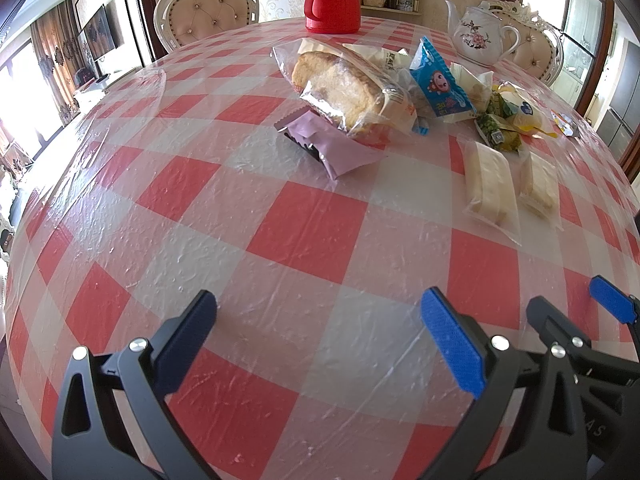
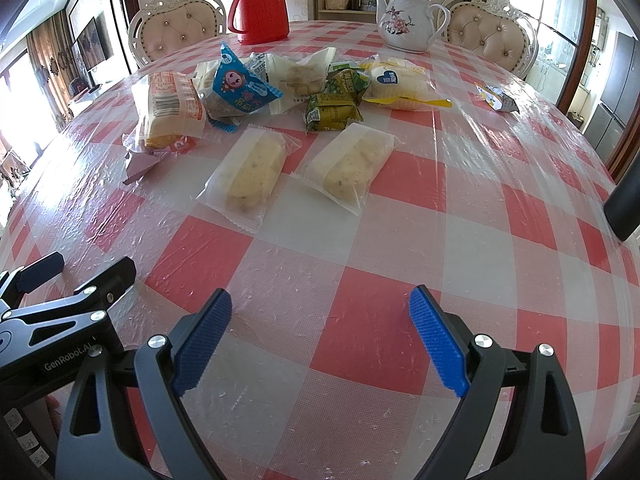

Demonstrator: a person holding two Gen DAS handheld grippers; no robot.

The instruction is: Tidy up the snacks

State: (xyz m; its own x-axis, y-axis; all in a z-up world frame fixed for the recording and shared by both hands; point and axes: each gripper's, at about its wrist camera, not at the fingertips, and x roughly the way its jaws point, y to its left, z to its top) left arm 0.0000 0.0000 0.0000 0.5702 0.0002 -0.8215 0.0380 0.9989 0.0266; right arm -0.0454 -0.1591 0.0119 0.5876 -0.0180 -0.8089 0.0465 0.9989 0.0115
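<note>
A heap of wrapped snacks lies mid-table. A clear bread bag (image 1: pixel 344 88) (image 2: pixel 170 110) rests on a purple wrapper (image 1: pixel 336 146). A blue cartoon packet (image 1: pixel 438 84) (image 2: pixel 240 88), green packets (image 1: pixel 496 130) (image 2: pixel 336 110) and a yellow-white bun pack (image 2: pixel 396 84) lie behind. Two frosted cake bars (image 2: pixel 254 172) (image 2: pixel 354 164) lie nearest, also in the left wrist view (image 1: pixel 490 182). My left gripper (image 1: pixel 316 332) is open and empty over bare cloth. My right gripper (image 2: pixel 320 332) is open and empty too, beside the left one (image 2: pixel 72 292).
The table (image 2: pixel 380 312) has a red-and-white checked cloth under clear plastic. A red thermos (image 2: pixel 260 4) and a flowered white teapot (image 2: pixel 406 18) stand at the far edge. A small torn wrapper (image 2: pixel 496 98) lies at right. Two padded chairs (image 2: pixel 178 26) stand behind.
</note>
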